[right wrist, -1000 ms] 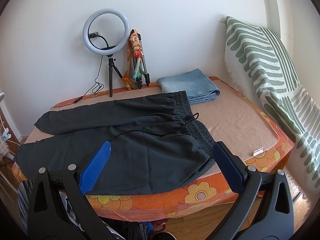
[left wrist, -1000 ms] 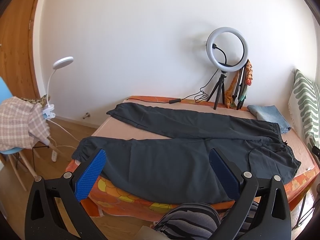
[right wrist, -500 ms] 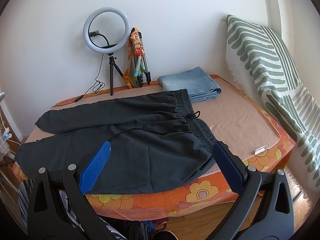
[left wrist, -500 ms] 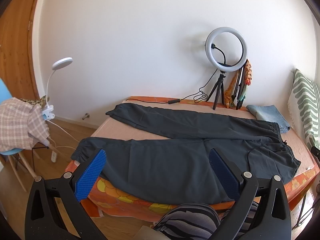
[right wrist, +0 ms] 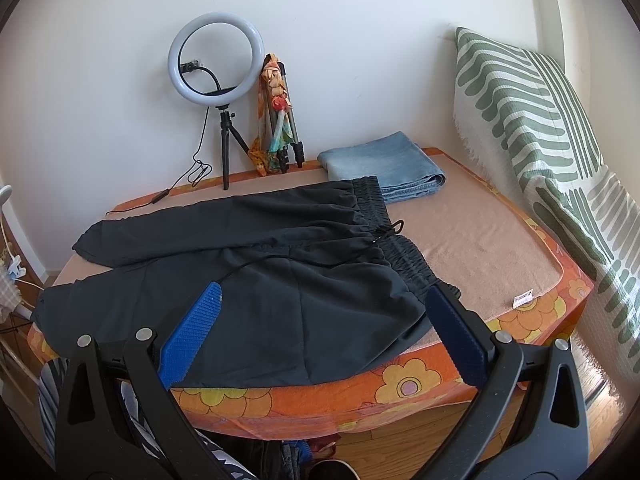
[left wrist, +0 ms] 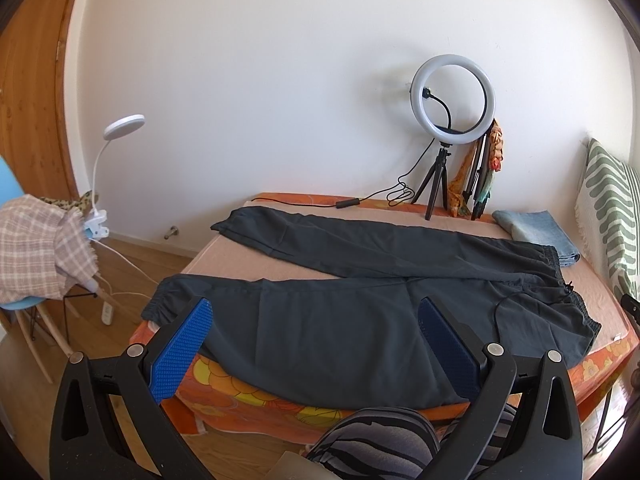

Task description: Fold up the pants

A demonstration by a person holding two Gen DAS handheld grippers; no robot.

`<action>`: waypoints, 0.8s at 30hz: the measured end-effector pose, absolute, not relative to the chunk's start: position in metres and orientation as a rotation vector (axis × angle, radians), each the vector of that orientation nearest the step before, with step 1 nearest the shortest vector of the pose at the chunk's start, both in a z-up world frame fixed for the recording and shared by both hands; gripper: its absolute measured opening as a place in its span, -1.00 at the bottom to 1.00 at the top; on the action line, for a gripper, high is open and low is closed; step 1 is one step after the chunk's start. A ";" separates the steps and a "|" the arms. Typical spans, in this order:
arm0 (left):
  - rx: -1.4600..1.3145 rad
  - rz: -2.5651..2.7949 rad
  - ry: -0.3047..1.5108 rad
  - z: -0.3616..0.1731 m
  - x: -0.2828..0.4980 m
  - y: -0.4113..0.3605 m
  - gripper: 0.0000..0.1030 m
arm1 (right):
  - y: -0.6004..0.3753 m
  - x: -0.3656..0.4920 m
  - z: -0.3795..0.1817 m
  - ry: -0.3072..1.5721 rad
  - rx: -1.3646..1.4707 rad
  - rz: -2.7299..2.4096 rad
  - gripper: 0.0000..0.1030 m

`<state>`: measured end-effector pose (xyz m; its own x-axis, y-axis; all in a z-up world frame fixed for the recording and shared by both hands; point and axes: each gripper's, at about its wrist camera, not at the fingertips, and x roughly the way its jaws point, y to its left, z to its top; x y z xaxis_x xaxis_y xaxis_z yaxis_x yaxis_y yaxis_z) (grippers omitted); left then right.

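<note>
Across the bed [left wrist: 248,258] the dark pants [left wrist: 360,304] lie spread flat, legs apart, waistband toward the folded jeans [right wrist: 384,168]. Left gripper [left wrist: 316,344] and right gripper [right wrist: 324,328] hover at the near edge, jaws wide and holding nothing. A ring light [right wrist: 216,64] stands by the wall; whether the near leg overhangs is hard to judge.

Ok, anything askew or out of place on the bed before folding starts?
Slightly. The dark grey pants lie flat with legs splayed apart, but the near leg hangs over the orange floral bed edge, and the black drawstring trails loose across the fabric. Both tongs are open and clear.
</note>
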<state>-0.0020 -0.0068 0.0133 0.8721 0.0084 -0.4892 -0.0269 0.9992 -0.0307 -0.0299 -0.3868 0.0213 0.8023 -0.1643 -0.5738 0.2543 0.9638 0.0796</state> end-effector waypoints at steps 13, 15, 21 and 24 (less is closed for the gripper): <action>-0.033 0.015 0.514 0.011 -0.002 -0.010 0.99 | -0.386 -0.027 0.017 0.609 0.174 -0.218 1.00; -0.033 0.019 0.514 0.010 -0.002 -0.010 0.99 | -0.385 -0.026 0.017 0.612 0.175 -0.216 1.00; -0.044 0.044 0.529 0.004 0.004 -0.001 0.99 | -0.382 -0.023 0.018 0.615 0.172 -0.211 1.00; -0.043 0.056 0.538 0.002 0.008 0.006 0.99 | -0.381 -0.019 0.020 0.614 0.170 -0.202 1.00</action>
<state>0.0083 0.0063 0.0018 0.8574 0.0423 -0.5129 -0.0647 0.9976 -0.0258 -0.0187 -0.3809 0.0199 0.7988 -0.1371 -0.5858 0.2376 0.9664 0.0978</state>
